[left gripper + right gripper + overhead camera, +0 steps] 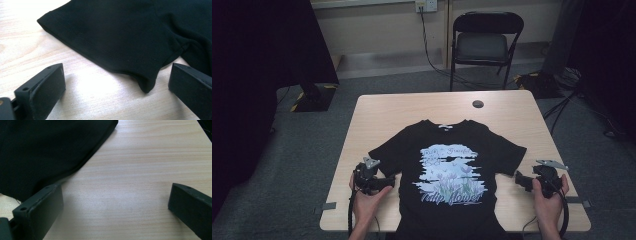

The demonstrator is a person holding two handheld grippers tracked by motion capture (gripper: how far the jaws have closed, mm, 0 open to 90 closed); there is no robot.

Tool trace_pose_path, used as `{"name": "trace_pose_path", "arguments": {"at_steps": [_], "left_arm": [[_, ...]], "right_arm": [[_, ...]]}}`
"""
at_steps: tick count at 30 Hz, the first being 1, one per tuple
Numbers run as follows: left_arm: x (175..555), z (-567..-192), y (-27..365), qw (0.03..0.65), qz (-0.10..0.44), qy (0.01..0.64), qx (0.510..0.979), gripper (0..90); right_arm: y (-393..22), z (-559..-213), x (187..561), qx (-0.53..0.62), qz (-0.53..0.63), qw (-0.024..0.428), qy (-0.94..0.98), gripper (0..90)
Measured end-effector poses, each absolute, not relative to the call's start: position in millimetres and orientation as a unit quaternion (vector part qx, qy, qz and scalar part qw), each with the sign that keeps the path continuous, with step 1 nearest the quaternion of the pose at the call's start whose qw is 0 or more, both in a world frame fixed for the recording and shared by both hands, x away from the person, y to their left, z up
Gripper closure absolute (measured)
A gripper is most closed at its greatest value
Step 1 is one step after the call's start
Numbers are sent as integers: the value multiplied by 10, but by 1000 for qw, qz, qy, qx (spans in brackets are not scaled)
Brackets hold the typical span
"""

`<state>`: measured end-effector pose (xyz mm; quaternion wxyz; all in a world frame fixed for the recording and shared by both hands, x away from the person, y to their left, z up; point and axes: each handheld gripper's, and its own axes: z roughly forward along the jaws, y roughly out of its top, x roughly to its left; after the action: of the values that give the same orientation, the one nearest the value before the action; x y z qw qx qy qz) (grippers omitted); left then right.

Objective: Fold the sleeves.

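A black T-shirt (447, 165) with a pale blue tulip print lies flat and face up on the wooden table (377, 112), its hem hanging over the near edge. My left gripper (388, 181) rests low beside the shirt's left sleeve, jaws open and empty. In the left gripper view that sleeve (120, 37) lies just ahead of the left gripper (116, 85), its corner reaching between the jaws without touching them. My right gripper (518, 179) sits off the right sleeve, open. In the right gripper view the right gripper (116, 205) stands over bare wood with the right sleeve (42, 152) at the left.
A dark round hole (478, 104) marks the table's far side. A black folding chair (484, 42) stands behind the table, with cables (562, 100) on the grey floor to the right. Strips of tape (328, 206) hold the near table corners. Bare wood flanks the shirt.
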<state>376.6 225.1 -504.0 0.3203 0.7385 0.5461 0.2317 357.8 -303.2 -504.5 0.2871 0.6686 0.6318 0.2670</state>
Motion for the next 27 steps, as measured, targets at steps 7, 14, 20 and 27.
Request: {"name": "trace_pose_path", "arguments": {"at_steps": [7, 14, 20, 27], "left_arm": [[3747, -5039, 2250, 317, 235, 552, 735, 14], [3740, -5040, 2243, 317, 237, 556, 731, 15], [3720, -5035, 2253, 319, 240, 559, 727, 37], [3684, -4986, 2317, 341, 233, 563, 716, 54]], "right_arm": [[-3032, -5045, 3579, 669, 267, 287, 632, 0], [-3032, -5045, 3578, 669, 267, 287, 632, 0], [-3032, -5045, 3579, 668, 267, 287, 632, 0], [-3032, -5045, 3579, 668, 267, 287, 632, 0]]}}
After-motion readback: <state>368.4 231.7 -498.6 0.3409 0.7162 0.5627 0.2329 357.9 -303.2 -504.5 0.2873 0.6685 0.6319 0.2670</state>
